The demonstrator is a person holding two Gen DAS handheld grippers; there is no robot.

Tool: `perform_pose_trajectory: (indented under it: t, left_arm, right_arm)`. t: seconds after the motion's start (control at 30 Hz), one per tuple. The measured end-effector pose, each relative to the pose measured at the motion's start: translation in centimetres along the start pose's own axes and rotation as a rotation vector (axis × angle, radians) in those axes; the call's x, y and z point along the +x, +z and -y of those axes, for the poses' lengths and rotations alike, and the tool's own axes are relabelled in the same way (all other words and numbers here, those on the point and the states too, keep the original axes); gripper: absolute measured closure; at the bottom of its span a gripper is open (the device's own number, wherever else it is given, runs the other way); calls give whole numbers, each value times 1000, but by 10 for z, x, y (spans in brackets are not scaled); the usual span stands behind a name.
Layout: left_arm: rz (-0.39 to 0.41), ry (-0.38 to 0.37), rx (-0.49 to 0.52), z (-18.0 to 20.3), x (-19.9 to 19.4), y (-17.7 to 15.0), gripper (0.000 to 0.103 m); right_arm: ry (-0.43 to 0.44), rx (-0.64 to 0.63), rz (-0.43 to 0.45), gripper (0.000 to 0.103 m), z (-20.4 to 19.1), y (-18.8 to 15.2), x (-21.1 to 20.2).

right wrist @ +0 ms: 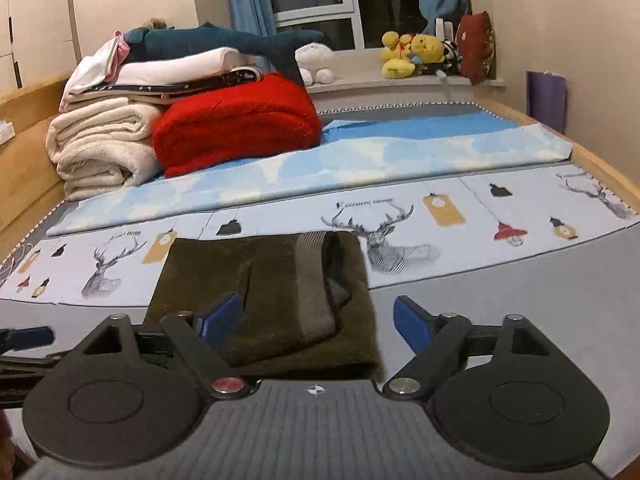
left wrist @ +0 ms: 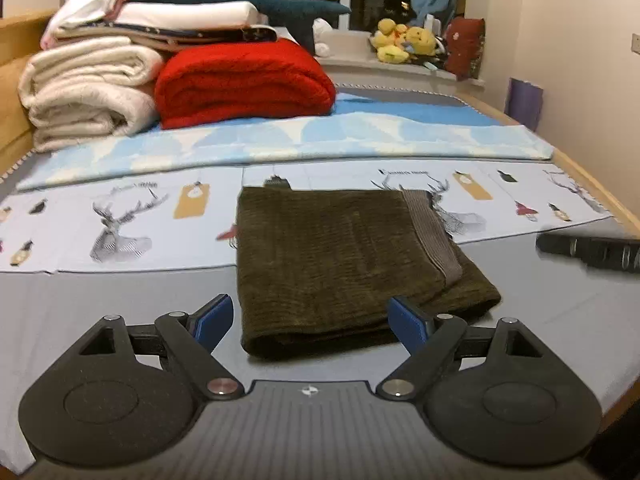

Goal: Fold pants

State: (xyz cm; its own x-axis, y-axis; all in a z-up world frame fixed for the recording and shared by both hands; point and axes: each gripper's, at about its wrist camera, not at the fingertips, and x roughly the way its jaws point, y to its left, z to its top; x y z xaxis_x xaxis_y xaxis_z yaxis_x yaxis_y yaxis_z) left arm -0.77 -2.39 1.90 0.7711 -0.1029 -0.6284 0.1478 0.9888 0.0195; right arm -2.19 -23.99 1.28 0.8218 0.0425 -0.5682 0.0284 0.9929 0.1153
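Left gripper (left wrist: 310,322) and right gripper (right wrist: 318,322) both spread wide, holding nothing. Just beyond, pants (left wrist: 340,264) folded into a compact stack on the bed (left wrist: 120,304). Risk: loose waistband flap slipping, top layer sliding if nudged.

the left tongs (left wrist: 310,320) stand wide apart, blue pads (left wrist: 214,316) facing each other across an open gap, nothing pressed between them; they tilt downward; the right tongs (right wrist: 318,322) are spread just as wide, blue pads (right wrist: 412,324) free of any grip, also angled down; in the left wrist view a dark part of the right tongs shows blurred far off to the right; in the right wrist view a blue-tipped finger of the left tongs pokes in at the left edge.
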Motion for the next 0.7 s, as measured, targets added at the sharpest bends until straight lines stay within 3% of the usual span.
perform_pose_trajectory:
  t: [0.1,0.17,0.7]
  left_arm:
    - [-39,34,-26,3,12,1,11]
    - [-74,27,-60,1,22,2,1]
    - [-133,17,-107,2,48,1,1]
  right_arm:
    - [-22,-56,0,17,-10,-1,6]
    - [-30,-64,-13,17,-13,-2,12]
    - [-43,-114,-86,17,-31,-7,34]
